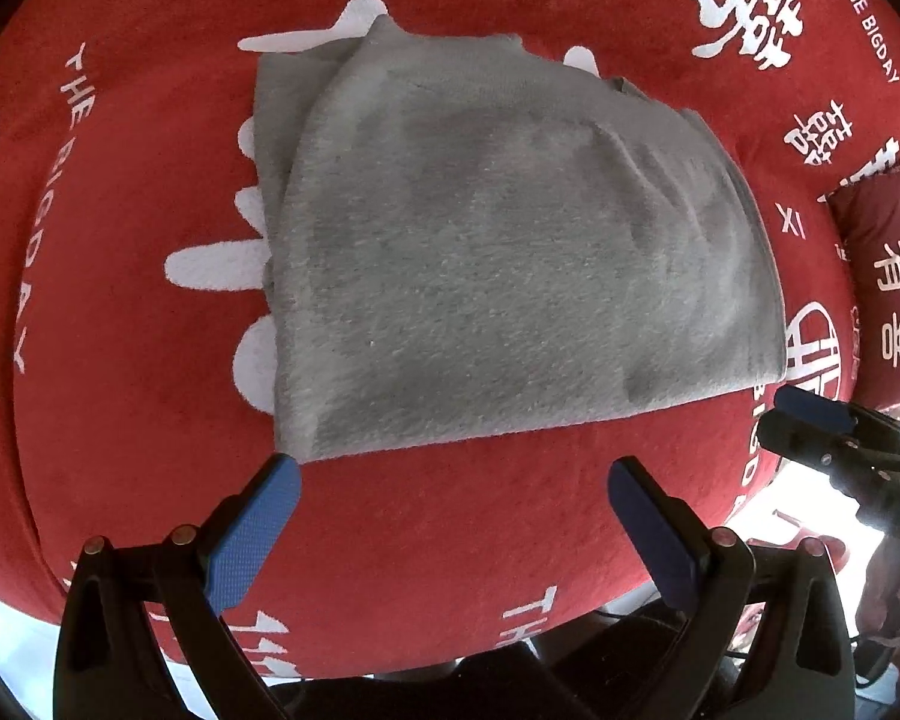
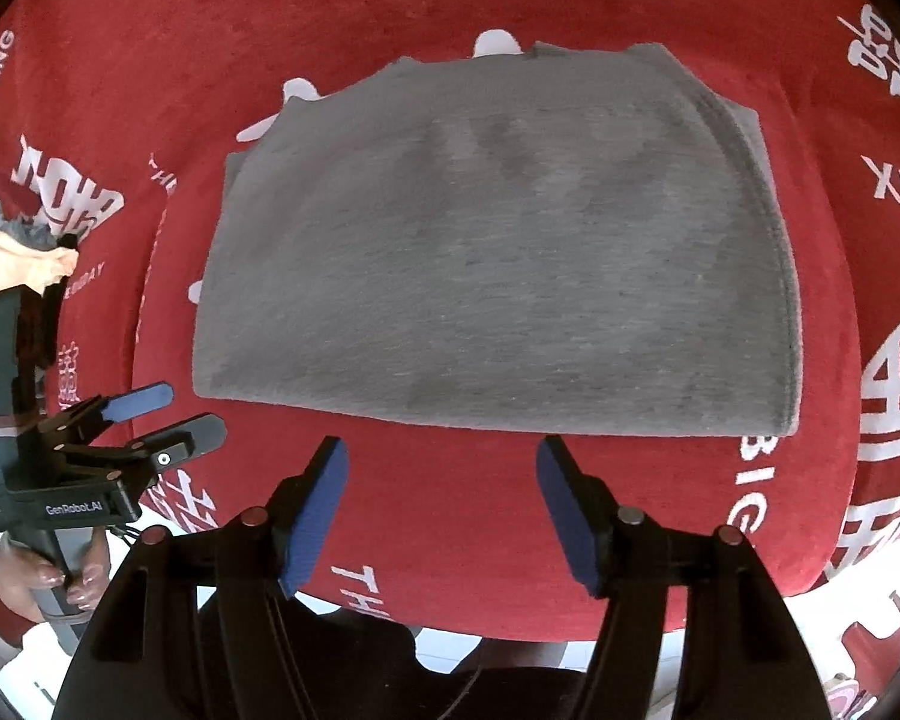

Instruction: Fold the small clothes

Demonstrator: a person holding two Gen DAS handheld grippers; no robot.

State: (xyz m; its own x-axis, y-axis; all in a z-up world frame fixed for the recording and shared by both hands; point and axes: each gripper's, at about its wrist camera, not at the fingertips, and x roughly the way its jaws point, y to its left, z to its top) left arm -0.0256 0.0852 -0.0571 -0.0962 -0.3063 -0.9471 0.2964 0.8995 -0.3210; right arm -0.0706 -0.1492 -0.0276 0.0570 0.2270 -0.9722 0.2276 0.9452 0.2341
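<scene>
One folded grey garment (image 2: 498, 264), near edge unobstructed, red cloth (image 2: 450, 510)

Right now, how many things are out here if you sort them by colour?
Grey: 1, the folded garment
Red: 2, the big printed cover and a small cushion at its edge
Orange: 1, a crumpled cloth off to one side
Black with blue pads: 2, the left claw and the right claw, both open and empty
Total: 6

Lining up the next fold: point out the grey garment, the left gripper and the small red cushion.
grey garment (image 2: 498, 264): right wrist view, middle of top layer.
left gripper (image 1: 453, 531): left wrist view, midway between its open jaws.
small red cushion (image 1: 888, 264): left wrist view, printed face.
</scene>
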